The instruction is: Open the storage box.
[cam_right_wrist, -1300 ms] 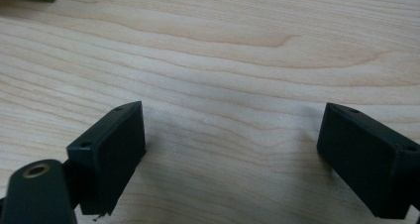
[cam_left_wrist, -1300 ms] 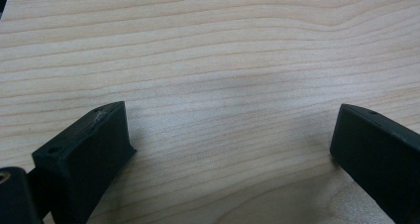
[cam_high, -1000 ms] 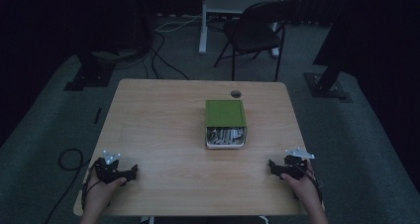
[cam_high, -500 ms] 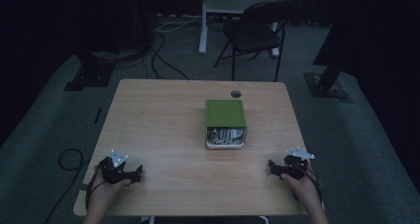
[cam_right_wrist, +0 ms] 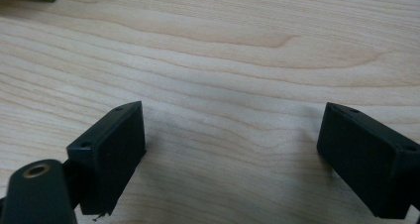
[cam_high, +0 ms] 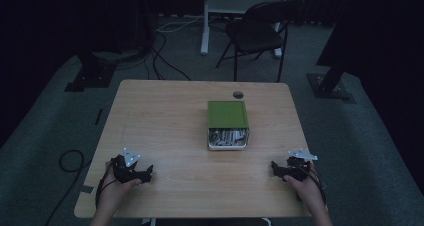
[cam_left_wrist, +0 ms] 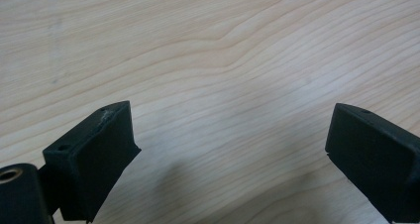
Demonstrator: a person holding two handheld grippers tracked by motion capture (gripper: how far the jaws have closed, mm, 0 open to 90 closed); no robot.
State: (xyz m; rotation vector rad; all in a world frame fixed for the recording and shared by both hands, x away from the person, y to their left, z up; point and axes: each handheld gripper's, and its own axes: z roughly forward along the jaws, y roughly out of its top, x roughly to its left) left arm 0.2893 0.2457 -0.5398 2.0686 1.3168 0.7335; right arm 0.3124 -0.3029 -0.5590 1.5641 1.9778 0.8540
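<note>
We look down on a light wooden table (cam_high: 165,121) with a pale, wavy grain and rounded corners; a small round cable hole (cam_high: 238,94) sits near its far edge. The room around it is dim, with a dark grey carpeted floor (cam_high: 50,131). Beyond the table stand a black folding chair (cam_high: 257,33) and the white leg of another desk (cam_high: 205,21), and loose cables (cam_high: 162,56) trail across the floor at the far left. Dark stand bases rest on the carpet at either side.

The green box (cam_high: 228,114) lies a little right of the table's centre, well apart from both of our grippers. Its long axis runs from the far edge toward us. The green lid covers the far part, and the near end is open and points toward us, showing pale, greyish contents (cam_high: 228,137) that we cannot identify. In the right gripper view a green corner of it shows at the top left.

Our left gripper (cam_high: 147,174) rests near the front left corner of the table, pointing right toward the middle. Its jaws stand wide apart over bare wood and hold nothing. Our right gripper (cam_high: 274,167) sits near the front right edge, pointing left; its jaws are likewise spread wide, with nothing between them.
</note>
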